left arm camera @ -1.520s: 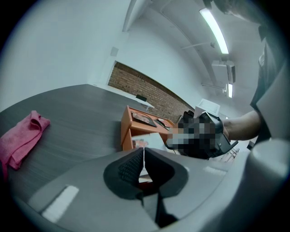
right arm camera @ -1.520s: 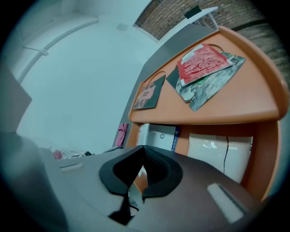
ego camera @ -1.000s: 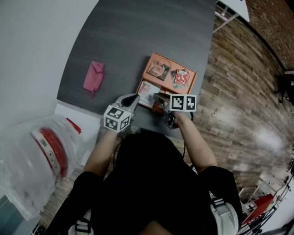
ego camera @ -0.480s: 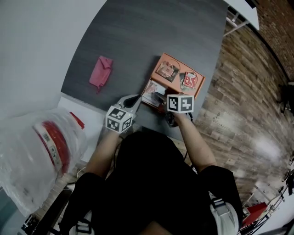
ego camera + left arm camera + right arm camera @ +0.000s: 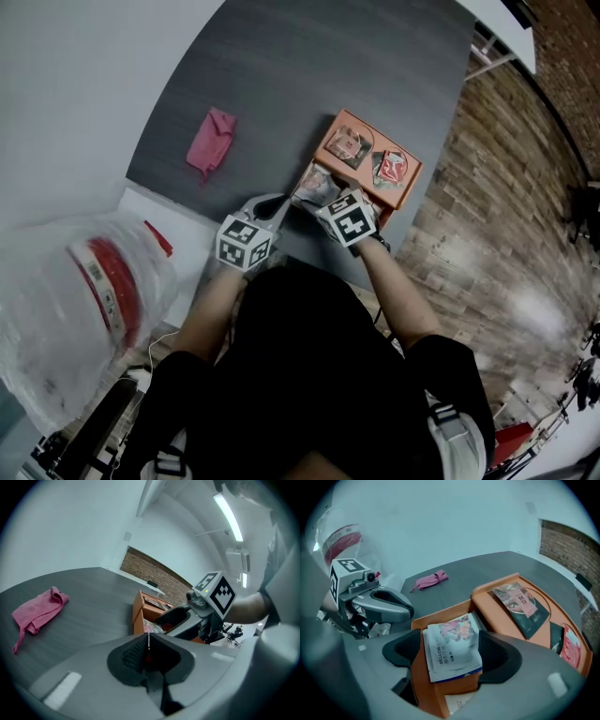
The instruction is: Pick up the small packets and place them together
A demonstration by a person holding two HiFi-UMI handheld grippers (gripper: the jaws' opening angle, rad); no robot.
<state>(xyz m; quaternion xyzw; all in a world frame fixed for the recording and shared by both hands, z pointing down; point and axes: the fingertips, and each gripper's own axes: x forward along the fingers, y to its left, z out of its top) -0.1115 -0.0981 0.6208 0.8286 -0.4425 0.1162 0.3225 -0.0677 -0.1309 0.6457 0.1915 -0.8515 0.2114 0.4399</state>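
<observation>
An orange tray (image 5: pixel 405 192) sits at the dark table's near right corner. White printed small packets (image 5: pixel 454 637) lie stacked in its near compartment. My right gripper (image 5: pixel 451 652) hovers over that stack; its jaws are opening, wide on either side of the top packet, pads clear of it. From the head view the right gripper (image 5: pixel 319 194) reaches in over the tray's near end. A dark packet (image 5: pixel 520 602) and a red packet (image 5: pixel 569 646) lie in the far compartments. My left gripper (image 5: pixel 148 656) is shut and empty, just left of the tray.
A pink cloth (image 5: pixel 211 139) lies on the table to the far left. A clear plastic bag with red print (image 5: pixel 80 300) sits off the table's near left corner. Brick-patterned floor lies to the right of the table's edge.
The right gripper has swung left and forward over the tray's near compartment, and its marker cube has turned. The left gripper has stayed put. The head view has shifted slightly.
</observation>
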